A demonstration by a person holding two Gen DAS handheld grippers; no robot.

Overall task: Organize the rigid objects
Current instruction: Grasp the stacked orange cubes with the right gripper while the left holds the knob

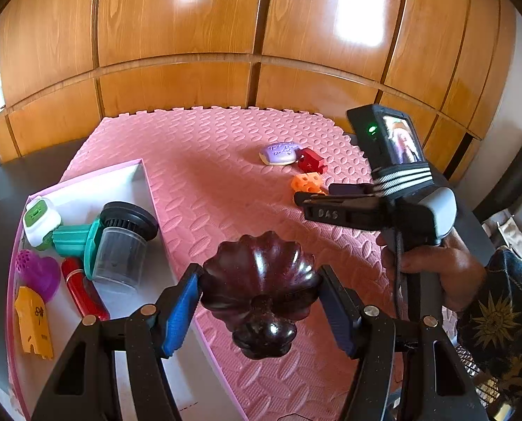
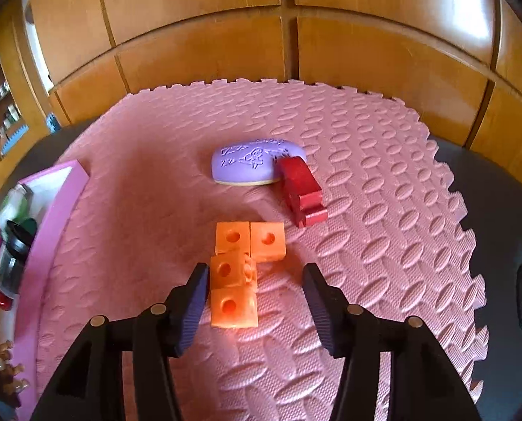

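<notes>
Low in the right-wrist frame, my right gripper [image 2: 253,298] stands apart around the orange blocks [image 2: 241,273]; I'd centre before closing. My left gripper [image 1: 261,298] clamps the dark bowl [image 1: 261,291] beside the tray [image 1: 134,175].

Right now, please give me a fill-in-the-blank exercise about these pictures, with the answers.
1. The left gripper is shut on a dark ____.
2. The orange blocks lie on the ____ foam mat.
3. The red block touches a ____ soap-shaped piece.
4. The right gripper is ____.

Answers: bowl; pink; purple; open
</notes>
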